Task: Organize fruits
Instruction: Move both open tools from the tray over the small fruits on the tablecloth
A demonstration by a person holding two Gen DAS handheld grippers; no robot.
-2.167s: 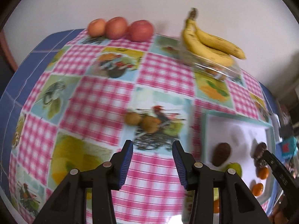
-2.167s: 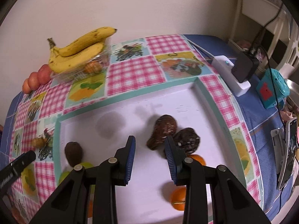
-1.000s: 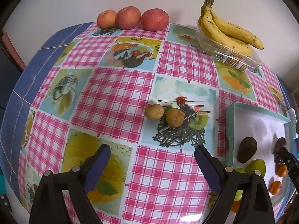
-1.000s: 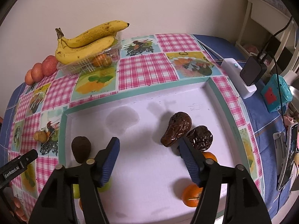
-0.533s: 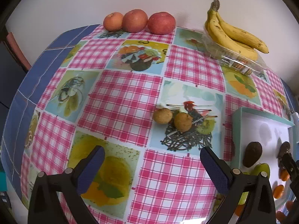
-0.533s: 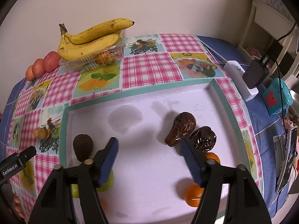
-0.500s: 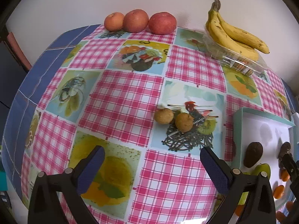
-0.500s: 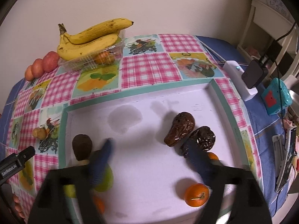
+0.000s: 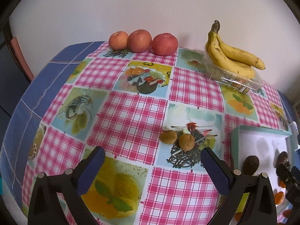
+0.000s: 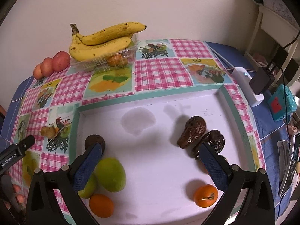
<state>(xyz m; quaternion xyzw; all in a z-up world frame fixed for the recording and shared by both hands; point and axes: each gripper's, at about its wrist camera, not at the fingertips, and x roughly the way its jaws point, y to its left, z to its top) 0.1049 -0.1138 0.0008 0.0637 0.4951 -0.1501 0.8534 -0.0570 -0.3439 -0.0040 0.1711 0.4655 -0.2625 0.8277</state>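
Both grippers gape wide: the left gripper (image 9: 152, 166) hovers just short of two small brown fruits (image 9: 176, 139) lying beside the tray (image 9: 235, 136). Over that tray, the right gripper (image 10: 150, 159) holds nothing.

Plain pale wall (image 9: 131, 9) behind table — pink-checked fruit-print cloth (image 9: 131, 116) over blue cover (image 9: 43, 78). White shelf unit (image 10: 271, 28) at right (cables trailing). Soft indoor light.
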